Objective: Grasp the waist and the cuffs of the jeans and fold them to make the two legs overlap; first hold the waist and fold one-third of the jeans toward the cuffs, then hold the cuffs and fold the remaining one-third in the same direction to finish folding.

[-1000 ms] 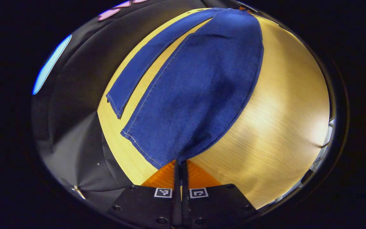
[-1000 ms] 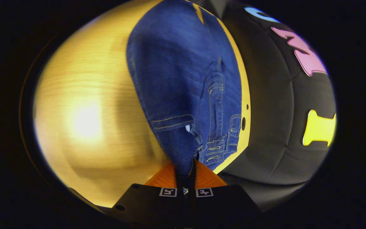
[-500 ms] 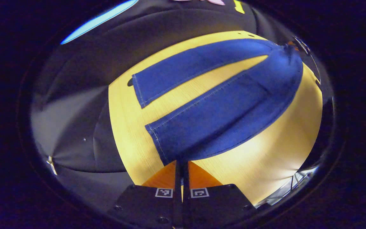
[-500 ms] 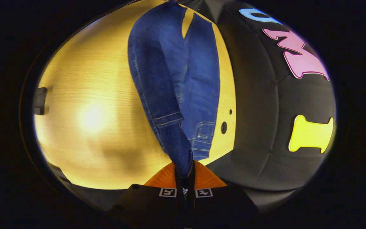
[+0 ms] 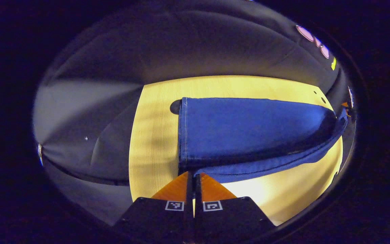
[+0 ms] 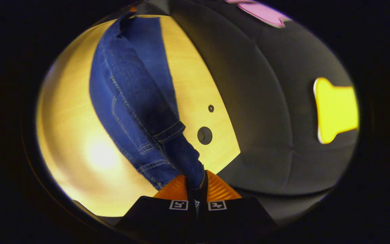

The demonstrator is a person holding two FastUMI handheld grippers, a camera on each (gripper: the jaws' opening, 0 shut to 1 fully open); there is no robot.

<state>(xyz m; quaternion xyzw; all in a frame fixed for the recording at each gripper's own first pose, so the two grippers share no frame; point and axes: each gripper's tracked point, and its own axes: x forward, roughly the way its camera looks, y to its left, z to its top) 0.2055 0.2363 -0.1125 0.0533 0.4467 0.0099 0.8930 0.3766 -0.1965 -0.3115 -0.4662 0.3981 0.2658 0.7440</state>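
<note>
The jeans (image 5: 249, 128) are deep blue denim with pale contrast stitching along the seams and hems (image 6: 137, 112). The table (image 5: 154, 135) is light yellowish wood with a fine grain and two small dark round holes (image 6: 204, 135).

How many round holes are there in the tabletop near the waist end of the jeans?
2 in the right gripper view: a larger dark hole beside the gripped waist of the jeans, and a smaller hole just beyond it. Denim may hide others.
</note>
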